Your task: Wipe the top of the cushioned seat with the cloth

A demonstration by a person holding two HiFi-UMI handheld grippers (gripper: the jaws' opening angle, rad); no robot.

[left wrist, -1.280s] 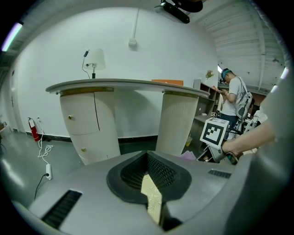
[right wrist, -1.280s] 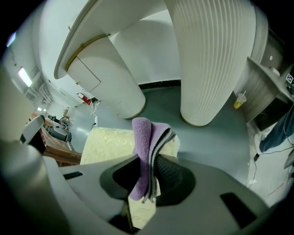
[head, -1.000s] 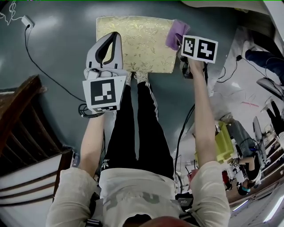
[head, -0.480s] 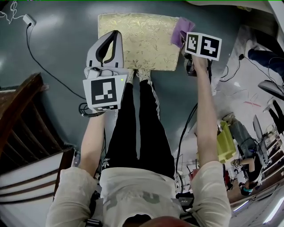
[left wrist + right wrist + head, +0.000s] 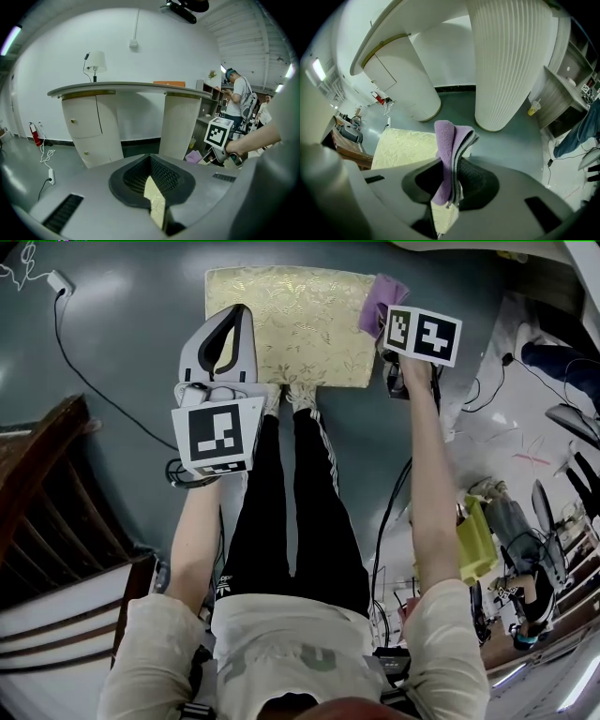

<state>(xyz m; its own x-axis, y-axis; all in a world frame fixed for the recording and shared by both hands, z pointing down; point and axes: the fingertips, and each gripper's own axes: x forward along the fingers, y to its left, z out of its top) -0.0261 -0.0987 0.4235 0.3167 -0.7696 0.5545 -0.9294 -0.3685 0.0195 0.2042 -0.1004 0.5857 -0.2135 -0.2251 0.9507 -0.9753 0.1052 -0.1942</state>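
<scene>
1. Right claw (image 5: 451,185) is clenched on a folded purple fleece cloth (image 5: 449,140) with a grey inner layer. The cloth stands up out of the jaws, and its lower end hangs between them.
2. From the head view, that right claw (image 5: 387,322) sits at the far right corner of the cream-and-gold, leaf-patterned cushioned seat (image 5: 295,329). The cloth (image 5: 379,298) overlaps that corner's edge. Whether it presses on the cushion cannot be told.
3. The right gripper view shows the seat (image 5: 405,147) to the left of the cloth and below it. A white ribbed column (image 5: 511,61) rises from the grey-blue floor (image 5: 511,150) beyond.
4. Left claw (image 5: 152,180) is clenched with nothing in it. Its jaws meet along a thin slit, and only a sliver of the seat's fabric (image 5: 155,206) shows through it.
5. In the head view the left claw (image 5: 240,322) hangs over the near left part of the seat, its tips pointing away from the person.
6. The seat stands on the floor (image 5: 122,343) just ahead of the person's feet, and the black-trousered legs (image 5: 291,512) run straight back from its near edge.
7. Ahead of the left claw stands a curved white tabletop (image 5: 131,89) on rounded white pedestals, with a small white-shaded lamp (image 5: 96,60) on it.
8. Another person (image 5: 236,96) stands at the right of the left gripper view.
</scene>
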